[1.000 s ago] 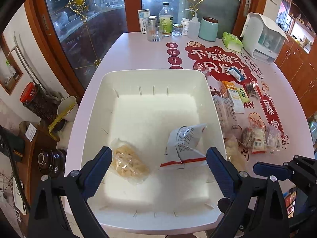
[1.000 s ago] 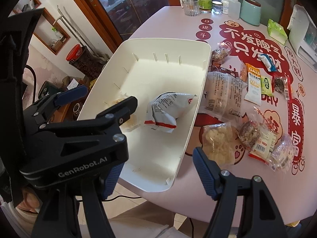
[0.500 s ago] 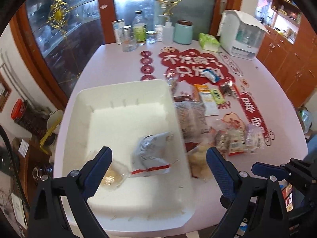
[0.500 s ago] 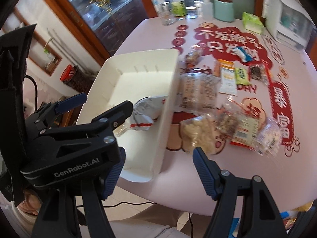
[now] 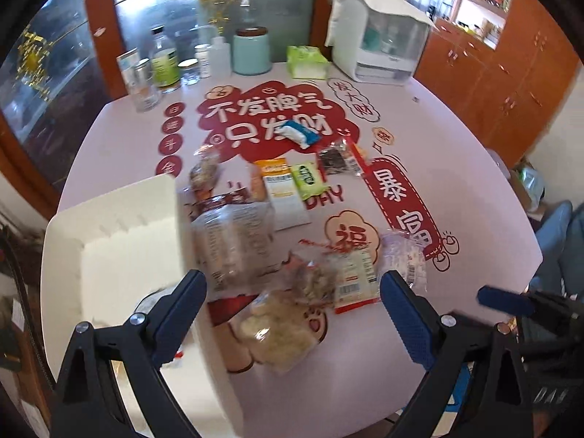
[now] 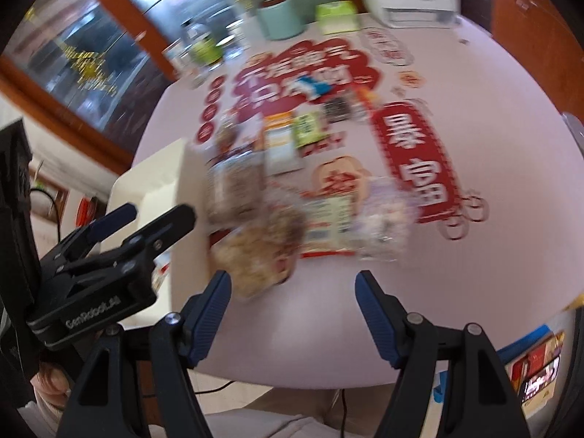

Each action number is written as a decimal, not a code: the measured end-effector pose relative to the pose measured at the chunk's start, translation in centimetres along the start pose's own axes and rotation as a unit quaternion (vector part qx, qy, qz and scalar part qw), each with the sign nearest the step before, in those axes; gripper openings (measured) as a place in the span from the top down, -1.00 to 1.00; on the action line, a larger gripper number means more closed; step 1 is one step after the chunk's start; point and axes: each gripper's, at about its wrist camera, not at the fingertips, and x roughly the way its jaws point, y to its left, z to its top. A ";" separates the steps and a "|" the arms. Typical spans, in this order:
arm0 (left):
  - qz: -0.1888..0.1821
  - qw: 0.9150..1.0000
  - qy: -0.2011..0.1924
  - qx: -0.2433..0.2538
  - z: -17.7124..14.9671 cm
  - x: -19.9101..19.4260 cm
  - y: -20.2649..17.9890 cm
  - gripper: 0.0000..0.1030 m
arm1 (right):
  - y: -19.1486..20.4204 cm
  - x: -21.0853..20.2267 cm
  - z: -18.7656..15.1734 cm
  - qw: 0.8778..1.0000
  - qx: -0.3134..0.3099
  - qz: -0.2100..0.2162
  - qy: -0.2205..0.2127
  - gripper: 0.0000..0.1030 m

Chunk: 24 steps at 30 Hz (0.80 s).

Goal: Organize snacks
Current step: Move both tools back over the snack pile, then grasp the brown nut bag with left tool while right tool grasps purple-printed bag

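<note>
- Holding both tools spread and empty above the near edge of the worktop (image 5: 456, 189), I have my left hand-held gripper (image 5: 294, 304) released, with nothing between its blue pads, and my right hand-held gripper (image 6: 294, 297) just as slack and bare.
- The white bin (image 5: 120, 241) is my landmark: it sits at the worktop's left edge, presumably so snacks can be dropped in from the right of it.
- Inside the bin, near its front wall, I can make out only a corner of a white packet with a red stripe (image 5: 175, 356), mostly hidden behind my left tool's finger.
- Just right of the bin lies the loose pile: a large clear bag (image 5: 233, 244) touching the bin's wall, and a pale crumbly snack bag (image 5: 281, 332) nearest me.
- I judge that crumbly bag the likeliest next pick, since my right tool points at it.
- Further right of the bin sit a red-edged labelled packet (image 5: 356, 277) and a clear wrapped one (image 5: 403, 255); beyond them lie a yellow sachet (image 5: 281, 193), a green sachet (image 5: 306, 179) and a blue-white wrapper (image 5: 297, 133).
- The packets overlap, so a pinch could catch 2 at once.
- Far behind the bin stand a teal canister (image 5: 252, 51), bottles (image 5: 164, 62) and a white dispenser (image 5: 379, 36), all well apart from my reach.
- The right view is blurred, so its finer detail is lost.
</note>
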 end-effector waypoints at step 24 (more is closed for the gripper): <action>0.009 0.989 0.143 -0.035 -0.9 12.9 -1.6 -0.85 | -9.7 10.5 5.8 0.994 0.073 -0.006 0.083 -0.38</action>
